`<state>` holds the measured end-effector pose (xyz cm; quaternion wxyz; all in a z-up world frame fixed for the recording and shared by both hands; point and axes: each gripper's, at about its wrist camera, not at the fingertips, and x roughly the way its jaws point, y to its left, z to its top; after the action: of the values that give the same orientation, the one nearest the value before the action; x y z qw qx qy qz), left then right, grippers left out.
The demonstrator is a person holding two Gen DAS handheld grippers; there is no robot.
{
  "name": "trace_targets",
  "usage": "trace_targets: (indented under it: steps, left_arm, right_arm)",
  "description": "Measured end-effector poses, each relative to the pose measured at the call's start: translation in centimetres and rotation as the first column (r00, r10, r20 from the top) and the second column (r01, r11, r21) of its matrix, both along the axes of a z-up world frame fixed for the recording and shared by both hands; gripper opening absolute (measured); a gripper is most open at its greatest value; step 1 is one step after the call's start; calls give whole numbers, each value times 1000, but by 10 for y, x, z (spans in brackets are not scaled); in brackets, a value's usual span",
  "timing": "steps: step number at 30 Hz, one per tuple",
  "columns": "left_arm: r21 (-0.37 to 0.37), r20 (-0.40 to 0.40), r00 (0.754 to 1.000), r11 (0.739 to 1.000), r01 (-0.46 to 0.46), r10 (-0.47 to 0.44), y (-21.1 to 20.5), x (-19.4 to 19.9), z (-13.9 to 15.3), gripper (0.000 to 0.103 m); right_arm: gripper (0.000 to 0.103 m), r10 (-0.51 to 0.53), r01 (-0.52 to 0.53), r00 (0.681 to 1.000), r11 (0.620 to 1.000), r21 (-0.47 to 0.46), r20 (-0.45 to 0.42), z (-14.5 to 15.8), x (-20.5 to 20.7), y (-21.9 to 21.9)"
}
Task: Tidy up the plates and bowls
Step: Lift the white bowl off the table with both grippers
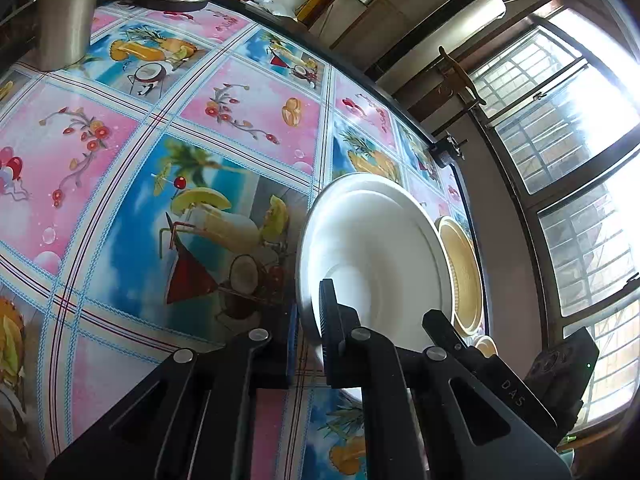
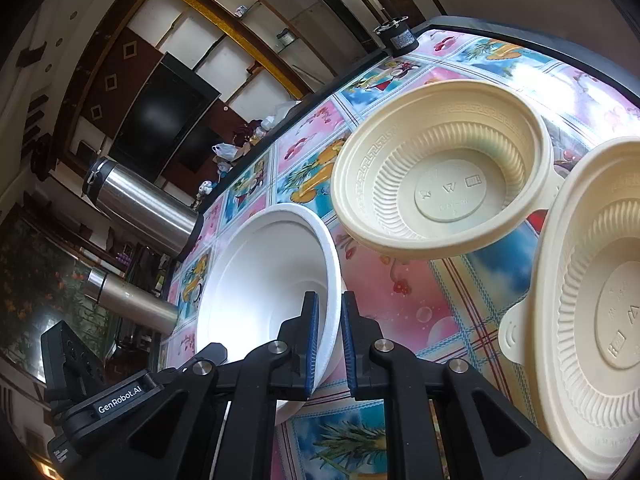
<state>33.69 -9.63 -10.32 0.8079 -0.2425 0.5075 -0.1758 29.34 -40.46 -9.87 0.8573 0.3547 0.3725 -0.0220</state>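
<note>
Both grippers' jaws pinch white bowl (image 2: 264, 280) rim (opposite sides), narrowly parted.

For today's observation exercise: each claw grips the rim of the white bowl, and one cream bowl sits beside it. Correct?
Not quite. The right wrist view shows two cream bowls; both claws do grip the white bowl.

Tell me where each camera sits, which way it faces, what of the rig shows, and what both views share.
Left wrist: on the left gripper, looking along its fingers across the patterned tablecloth toward the windows; the white bowl sits between its fingers.
Right wrist: on the right gripper, facing the cabinets and steel flasks; its pads straddle the white bowl's rim, cream bowls beyond.
Shared: the white bowl, cream bowls, tablecloth.
</note>
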Motion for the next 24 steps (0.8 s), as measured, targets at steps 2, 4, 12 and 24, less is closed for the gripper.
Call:
trace_targets:
  steps: [2, 4, 12, 24]
  left_arm:
    - [0, -3, 1000, 1000, -2, 2, 1, -1, 0, 7]
    - [5, -1, 1000, 1000, -9, 9, 2, -1, 1, 6]
    - [49, 10, 999, 998, -38, 37, 8, -10, 3, 5]
    - [86, 43, 997, 994, -70, 66, 25, -50, 10, 5]
  right_arm:
    - [11, 3, -3, 1000, 1000, 4, 0, 0, 0, 0]
    - [11, 8, -8, 1000, 1000, 13, -1, -1, -1, 0]
    - [8, 29, -29, 1000, 999, 40, -7, -1, -6, 4]
    - [6, 66, -66, 998, 994, 84, -5, -2, -28, 17]
